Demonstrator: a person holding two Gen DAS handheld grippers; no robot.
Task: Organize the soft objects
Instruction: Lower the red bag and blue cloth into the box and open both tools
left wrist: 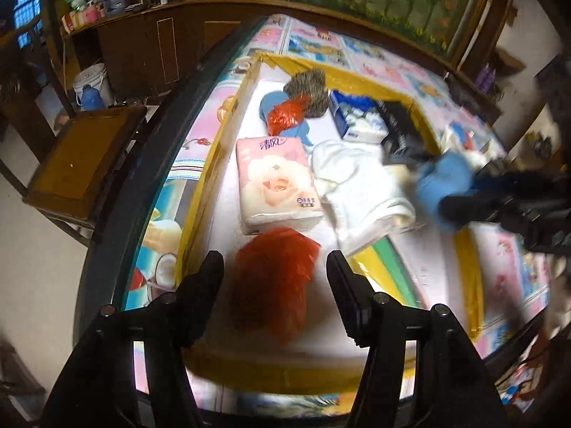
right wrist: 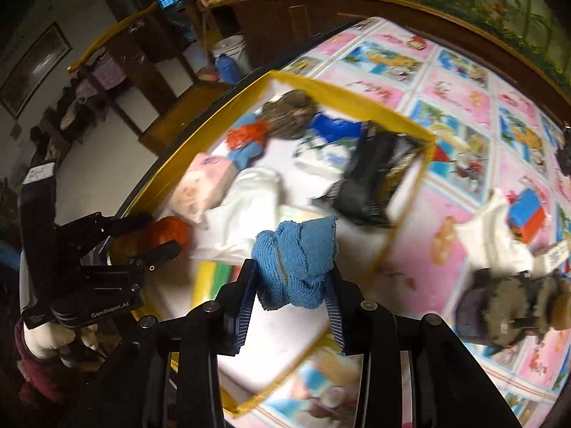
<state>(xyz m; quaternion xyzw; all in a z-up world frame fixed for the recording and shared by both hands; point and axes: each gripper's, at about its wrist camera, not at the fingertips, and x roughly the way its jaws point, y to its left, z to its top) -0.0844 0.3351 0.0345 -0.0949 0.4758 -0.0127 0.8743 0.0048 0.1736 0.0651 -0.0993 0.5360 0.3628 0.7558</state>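
2 red mesh bags (left wrist: 273, 285), 1 tissue pack (left wrist: 276, 185), 1 blue cloth (right wrist: 298, 265)

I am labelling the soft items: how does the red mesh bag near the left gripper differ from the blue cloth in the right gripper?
The red mesh bag lies free on the white surface; the blue cloth is pinched and lifted. The bag is shiny netting; the cloth is knitted. Both are crumpled.
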